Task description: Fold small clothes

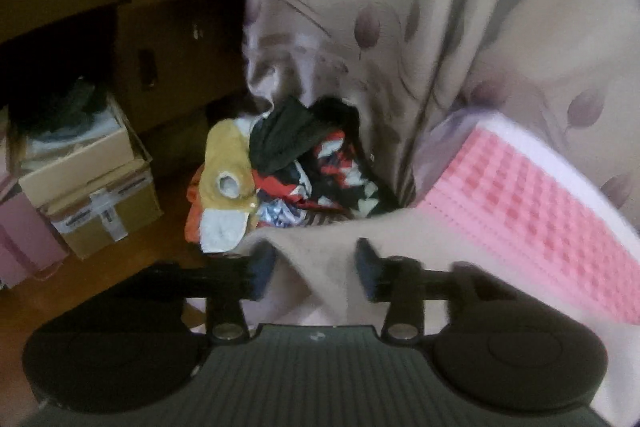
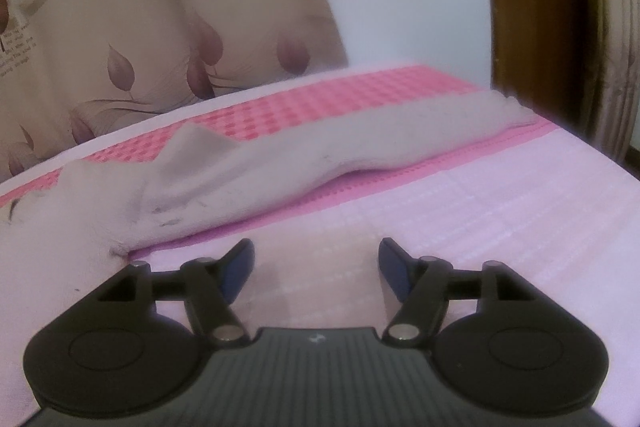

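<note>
Clearly, the left gripper (image 1: 316, 269) is seen with its jaws apart, and a fold of the pale garment (image 1: 320, 243) lies between its fingers (image 1: 262, 267); the pads do not press on the cloth, though the blur leaves the contact at the left pad uncertain. The garment is draped over the corner of the bed (image 1: 532, 211), whose pink checked cover shows to the right. Beyond that corner a heap of clothes (image 1: 288, 171) is piled on the floor, with a yellow piece, a black piece and red patterned fabric in it. A leaf-print curtain (image 1: 380, 7) hangs behind the heap, and cardboard boxes (image 1: 100, 195) are stacked at the left.

From the right wrist, the right gripper (image 2: 316, 265) is seen spread wide over the pale pink sheet (image 2: 500, 219), with nothing between its fingers (image 2: 394, 263). The garment (image 2: 280, 151) is laid out long across the checked band of the bed, from the left edge towards the far right corner, just beyond the fingertips and not touched by them. A wooden frame (image 2: 532, 7) stands at the right.
</note>
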Demonstrator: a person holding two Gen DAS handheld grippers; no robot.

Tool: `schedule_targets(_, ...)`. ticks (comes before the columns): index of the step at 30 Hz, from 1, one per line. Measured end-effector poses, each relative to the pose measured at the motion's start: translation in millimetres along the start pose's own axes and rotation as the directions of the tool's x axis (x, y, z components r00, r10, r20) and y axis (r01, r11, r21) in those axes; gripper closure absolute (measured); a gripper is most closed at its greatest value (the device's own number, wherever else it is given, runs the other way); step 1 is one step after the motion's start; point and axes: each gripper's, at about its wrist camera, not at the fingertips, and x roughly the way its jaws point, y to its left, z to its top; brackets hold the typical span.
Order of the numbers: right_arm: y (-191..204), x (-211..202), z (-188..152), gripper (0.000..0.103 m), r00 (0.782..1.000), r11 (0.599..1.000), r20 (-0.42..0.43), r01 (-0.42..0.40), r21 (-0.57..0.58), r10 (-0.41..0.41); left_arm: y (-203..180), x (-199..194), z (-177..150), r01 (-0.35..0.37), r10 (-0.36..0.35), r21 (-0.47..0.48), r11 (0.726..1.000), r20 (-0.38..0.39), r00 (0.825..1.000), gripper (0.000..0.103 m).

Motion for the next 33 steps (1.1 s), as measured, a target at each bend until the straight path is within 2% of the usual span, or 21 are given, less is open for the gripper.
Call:
schedule_targets(1,-0.8,-0.3,-0.1,0.033,1.0,1.0,0.001,-0.005,0.005,0.005,3.4,-11.9,-2.3,-0.006,0.007,-0.019,1.0,0.035,0.999,0.012)
schedule_targets(2,-1.4,-0.6,-0.3,0.032,1.0,1.0,0.003,-0.01,0.009,0.01,4.7,-26.7,-5.8,-0.013,0.016,-0.038,0.999,0.076,0.997,0.003)
schedule_targets(4,-4.7,-0.6,0.1,0.031,1.0,0.999,0.007,-0.026,0.021,0.026,-1.9,-52.3,-13.1,0.012,-0.01,-0.017,1.0,0.141,0.99,0.002)
schedule_targets(7,-7.9,-2.2,0.1,0.031,0.999,0.999,0.019,-0.033,0.037,0.032,-40.5,-85.6,-26.1,0.08,-0.108,0.158,0.984,0.177,0.978,0.006)
schedule_targets(8,-6.9,-3.0,0.0,0.031,0.999,0.999,0.024,-0.032,0.034,0.031,-57.1,-95.5,-30.9,0.13,-0.17,0.23,0.964,0.166,0.971,0.006)
schedule_targets(10,0.5,-5.4,1.1,0.031,0.999,0.999,0.038,-0.038,0.007,0.037,-92.4,-108.4,-39.7,0.19,-0.249,0.352,0.917,0.129,0.96,0.006)
schedule_targets(12,11.3,-7.6,6.3,0.031,0.989,0.99,0.054,-0.141,0.015,0.14,-125.1,-113.5,-47.7,0.248,-0.325,0.442,0.862,0.107,0.94,0.005)
schedule_targets(14,33.3,-5.8,15.4,0.031,0.97,0.971,0.051,-0.239,-0.018,0.239,-160.3,-113.5,-55.0,0.283,-0.397,0.55,0.785,0.097,0.913,0.0)
schedule_targets(16,61.8,3.1,28.8,0.031,0.942,0.938,0.014,-0.334,-0.09,0.336,-188.7,-101.7,-61.3,0.321,-0.448,0.626,0.711,0.051,0.893,0.0)
schedule_targets(18,90.9,18.0,45.3,0.028,0.92,0.904,-0.036,-0.389,-0.179,0.389,-213.5,-82.0,-62.9,0.351,-0.476,0.666,0.658,0.007,0.879,0.001)
schedule_targets(19,104.0,27.4,53.1,0.02,0.913,0.887,-0.059,-0.406,-0.22,0.403,-222.8,-71.3,-63.2,0.371,-0.486,0.678,0.634,-0.024,0.874,0.003)
schedule_targets(21,128.1,52.7,69.5,0.016,0.897,0.848,-0.119,-0.441,-0.294,0.426,-240.6,-48.7,-62.1,0.434,-0.491,0.671,0.601,-0.119,0.863,0.014)
schedule_targets(23,149.3,78.4,83.7,0.016,0.894,0.824,-0.157,-0.448,-0.346,0.42,-258.6,-28.4,-58.3,0.54,-0.51,0.626,0.563,-0.252,0.822,0.014)
schedule_targets(25,169.7,109.9,98.0,0.016,0.875,0.799,-0.217,-0.483,-0.359,0.432,-271.3,-12.3,-61.5,0.575,-0.506,0.612,0.543,-0.308,0.806,0.017)
schedule_targets(27,188.5,137.1,106.4,0.016,0.861,0.782,-0.25,-0.507,-0.362,0.442,-285.3,-0.4,-64.8,0.619,-0.51,0.6,0.507,-0.371,0.776,0.019)
schedule_targets(29,207.2,162.8,109.7,0.016,0.834,0.76,-0.296,-0.548,-0.348,0.465,-297.6,14.3,-69.7,0.661,-0.497,0.566,0.494,-0.44,0.748,0.019)
schedule_targets(30,217.0,174.6,109.5,0.016,0.823,0.75,-0.318,-0.563,-0.349,0.47,-303.3,24.9,-73.0,0.67,-0.486,0.549,0.499,-0.462,0.741,0.022)
schedule_targets(31,227.0,185.8,107.7,0.016,0.81,0.734,-0.345,-0.58,-0.353,0.474,-306.7,28.2,-74.7,0.667,-0.5,0.554,0.498,-0.445,0.743,0.022)
schedule_targets(33,242.1,200.9,97.7,0.016,0.786,0.702,-0.398,-0.61,-0.368,0.474,-312.8,33.0,-76.0,0.668,-0.504,0.567,0.482,-0.444,0.741,0.022)
